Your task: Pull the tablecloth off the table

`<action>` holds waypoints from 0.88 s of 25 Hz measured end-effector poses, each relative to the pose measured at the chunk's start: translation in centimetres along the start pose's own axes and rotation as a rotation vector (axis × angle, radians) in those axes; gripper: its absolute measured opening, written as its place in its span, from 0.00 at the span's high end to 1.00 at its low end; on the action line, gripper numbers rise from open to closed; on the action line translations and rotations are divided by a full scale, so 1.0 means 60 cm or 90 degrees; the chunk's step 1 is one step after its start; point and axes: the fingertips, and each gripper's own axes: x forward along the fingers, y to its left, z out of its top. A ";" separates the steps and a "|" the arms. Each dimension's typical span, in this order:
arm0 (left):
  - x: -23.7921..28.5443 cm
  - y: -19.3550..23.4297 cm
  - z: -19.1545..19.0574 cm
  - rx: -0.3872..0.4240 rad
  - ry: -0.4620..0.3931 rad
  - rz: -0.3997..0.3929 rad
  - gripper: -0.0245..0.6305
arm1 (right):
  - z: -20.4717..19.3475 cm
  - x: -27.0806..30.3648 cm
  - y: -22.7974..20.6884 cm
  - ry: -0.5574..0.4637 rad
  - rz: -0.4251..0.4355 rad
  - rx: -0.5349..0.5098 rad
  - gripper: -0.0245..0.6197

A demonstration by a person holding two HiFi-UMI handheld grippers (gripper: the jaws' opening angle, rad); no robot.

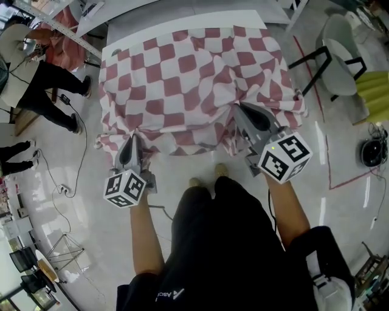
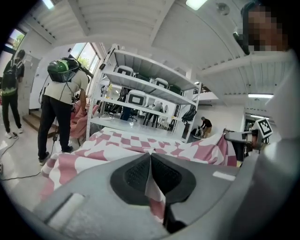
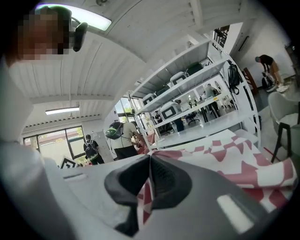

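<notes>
Checked tablecloth [image 1: 188, 79] over white surface [image 1: 182, 18], left claw [image 1: 132, 140] clamped on its near edge; right claw [image 1: 239, 107] likewise, cloth bunched there

Bright, even light fills the room from ceiling panels [image 3: 75, 19] and windows [image 2: 84, 54]. The glossy floor [image 1: 340, 206] carries faint glare, and folds of the tablecloth [image 1: 194, 85] throw only soft shadows. Both gripper views bulge at the edges, with black corners and blurred foregrounds.
</notes>
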 end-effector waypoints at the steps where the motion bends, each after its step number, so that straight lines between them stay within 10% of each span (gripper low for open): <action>1: 0.003 -0.004 0.008 0.003 -0.019 -0.006 0.95 | 0.007 0.002 0.000 -0.011 0.006 -0.003 0.95; 22: -0.534 -0.075 0.090 0.068 -0.283 -0.197 0.95 | 0.004 -0.330 0.442 -0.234 -0.027 -0.135 0.95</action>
